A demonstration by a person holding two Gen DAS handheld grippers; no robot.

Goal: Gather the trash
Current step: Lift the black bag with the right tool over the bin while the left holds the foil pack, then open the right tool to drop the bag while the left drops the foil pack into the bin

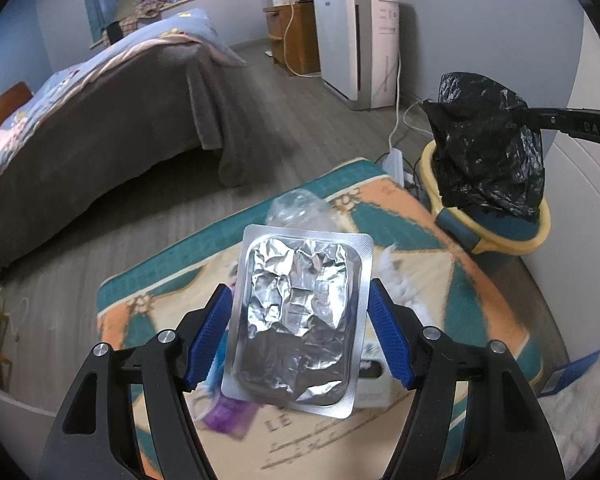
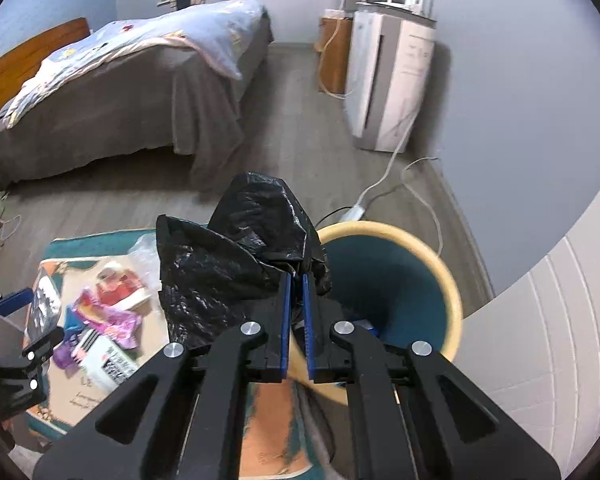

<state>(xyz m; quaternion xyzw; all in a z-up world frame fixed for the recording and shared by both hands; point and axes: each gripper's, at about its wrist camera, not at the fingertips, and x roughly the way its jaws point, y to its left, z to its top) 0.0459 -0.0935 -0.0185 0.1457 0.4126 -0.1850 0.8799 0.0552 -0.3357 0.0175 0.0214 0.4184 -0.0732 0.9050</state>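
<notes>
you had the left gripper [image 1: 300, 334] clamped on the foil blister pack [image 1: 298, 320] over the mat [image 1: 440, 264], right gripper [image 2: 296, 320] pinched on the black bag [image 2: 236, 256] above the bin [image 2: 440, 264]; next needed the bag opened, pack dropped in.

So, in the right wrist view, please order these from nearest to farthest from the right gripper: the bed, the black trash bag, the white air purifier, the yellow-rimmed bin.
1. black trash bag: pinched in the jaws of the right gripper.
2. yellow-rimmed bin: just beyond, to the right.
3. white air purifier: by the wall, upper right.
4. bed: upper left; too close to the purifier to call.
</notes>
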